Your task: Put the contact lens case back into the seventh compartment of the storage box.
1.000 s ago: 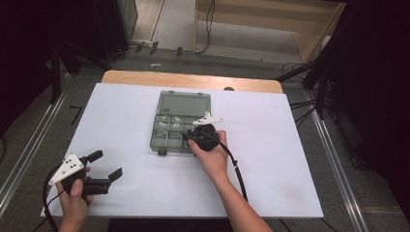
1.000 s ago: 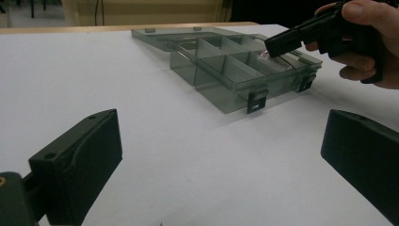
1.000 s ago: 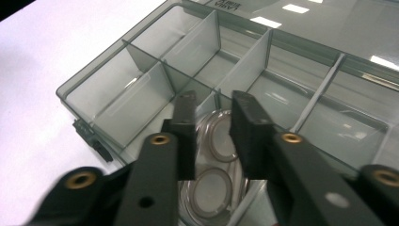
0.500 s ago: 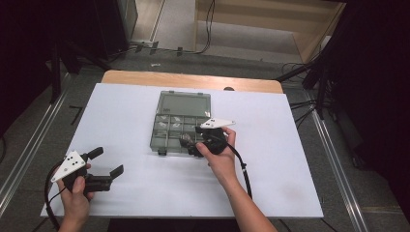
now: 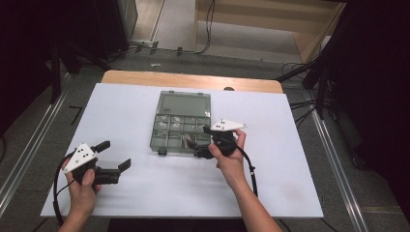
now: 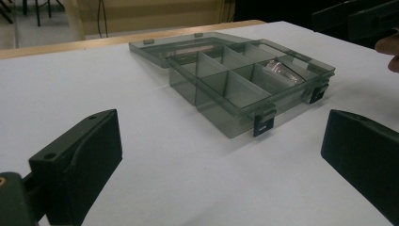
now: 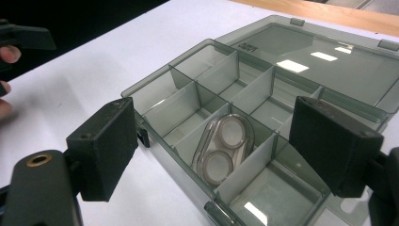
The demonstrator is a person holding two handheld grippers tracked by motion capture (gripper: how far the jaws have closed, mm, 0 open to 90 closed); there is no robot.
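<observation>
A smoky clear compartment box (image 5: pixel 167 126) lies open on the white table, its lid (image 5: pixel 186 103) flat behind it. A small clear two-well case (image 7: pixel 221 149) rests in a front compartment of the box (image 7: pixel 214 70). My right gripper (image 5: pixel 201 141) hovers at the box's front right corner, open, with its jaws spread above that case (image 5: pixel 186 140) and nothing between them (image 7: pixel 219 141). My left gripper (image 5: pixel 115 155) is held open near the table's front left, well clear of the box (image 6: pixel 244 80), with bare table between its fingers (image 6: pixel 77 162).
The white sheet (image 5: pixel 130 104) covers a wooden table (image 5: pixel 145 77) whose back edge shows. Cables trail from both grippers. Dark floor, metal rails and stands surround the table. The right gripper (image 6: pixel 360 19) shows far off in the left gripper view.
My right gripper has drawn back to the right, from over the box's compartments to its front right corner. The left gripper has barely moved.
</observation>
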